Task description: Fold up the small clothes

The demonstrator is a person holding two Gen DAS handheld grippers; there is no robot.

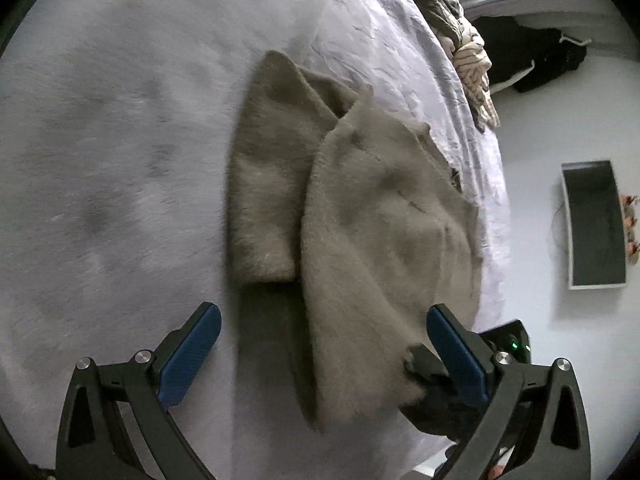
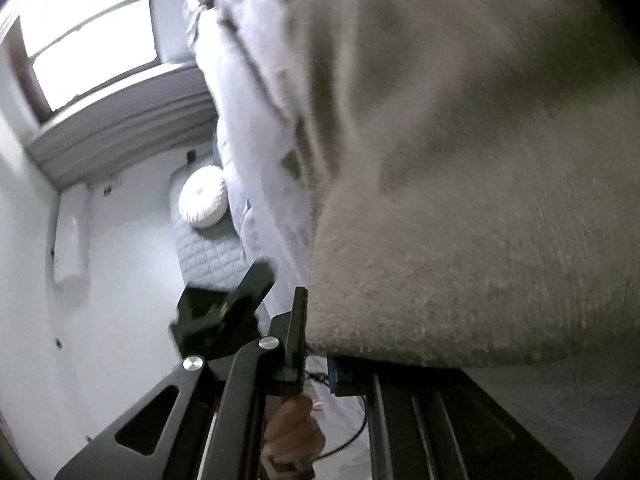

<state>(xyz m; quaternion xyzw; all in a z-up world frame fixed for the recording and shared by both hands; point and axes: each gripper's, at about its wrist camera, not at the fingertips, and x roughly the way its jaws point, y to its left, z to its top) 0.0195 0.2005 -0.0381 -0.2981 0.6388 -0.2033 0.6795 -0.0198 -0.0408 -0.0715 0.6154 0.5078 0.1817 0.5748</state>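
my left gripper [image 1: 324, 344] has its jaws wide apart and holds nothing; the blue pads [image 1: 192, 356] hang over the bed, one on each side of the near hem. my right gripper [image 2: 316, 336] has its jaws closed on the near edge of the fuzzy beige garment [image 1: 372, 220], and this edge is lifted while the rest lies on the grey fleece blanket [image 1: 112, 160].

what can go wrong, i think: the cloth is thick and soft, and the right jaws take only a small bite at the edge, so it may slip out if i pull quickly. also only one corner is held, so the fold may come crooked or the lower layer may drag and bunch.

the garment lies directly in front of my left jaws, a little to the right, with a sleeve [image 1: 264, 168] folded on its left side. beyond it the crumpled white sheet [image 1: 384, 52] and other clothes [image 1: 468, 56] are near the bed edge.
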